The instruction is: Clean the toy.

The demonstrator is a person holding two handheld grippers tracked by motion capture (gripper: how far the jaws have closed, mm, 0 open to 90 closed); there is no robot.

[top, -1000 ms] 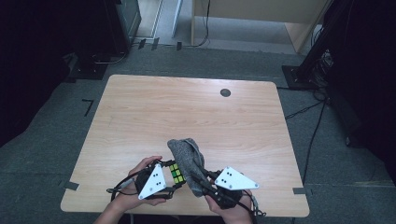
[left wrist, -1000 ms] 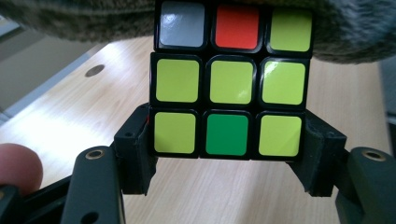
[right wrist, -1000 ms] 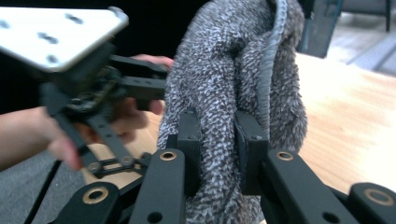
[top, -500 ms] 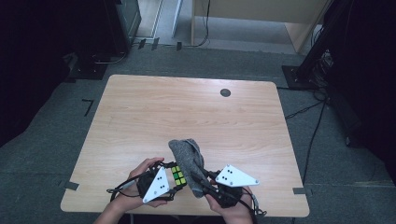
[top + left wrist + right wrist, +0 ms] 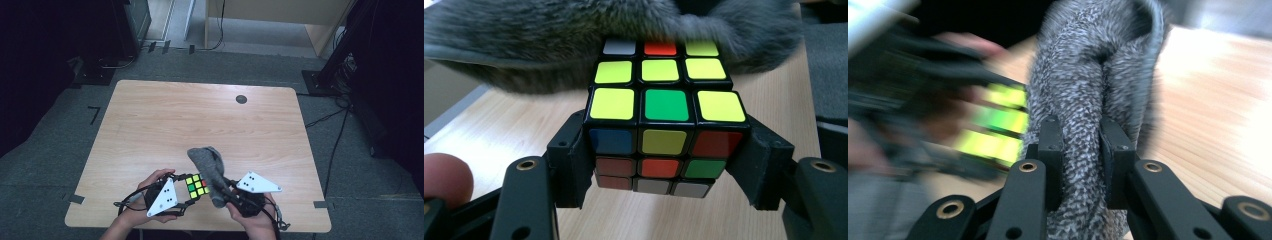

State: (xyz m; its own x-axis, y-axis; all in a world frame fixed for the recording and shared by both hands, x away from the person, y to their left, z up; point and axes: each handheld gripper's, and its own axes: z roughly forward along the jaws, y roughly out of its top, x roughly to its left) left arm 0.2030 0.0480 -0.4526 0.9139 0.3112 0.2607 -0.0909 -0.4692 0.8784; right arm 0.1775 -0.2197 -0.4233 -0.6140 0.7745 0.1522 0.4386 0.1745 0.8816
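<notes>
Grey fuzzy cloth (image 5: 210, 167) pinched in right gripper (image 5: 1081, 150) jaws, draped over far edge of puzzle cube (image 5: 663, 127); cube clamped in left gripper (image 5: 187, 192) jaws at 6 o'clock of bench (image 5: 150, 125). Wiping under way, near faces judged left to do

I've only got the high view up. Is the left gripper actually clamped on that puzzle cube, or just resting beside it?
Observer: Clamped. In the left gripper view the left gripper has both jaws pressed against opposite sides of the puzzle cube.
Operator: And the cloth?
Observer: The right gripper has its jaws pinched on the grey cloth.
Operator: Is the cloth touching the cube?
Observer: Yes, the cloth drapes over the cube's far top edge in the left gripper view.
</notes>
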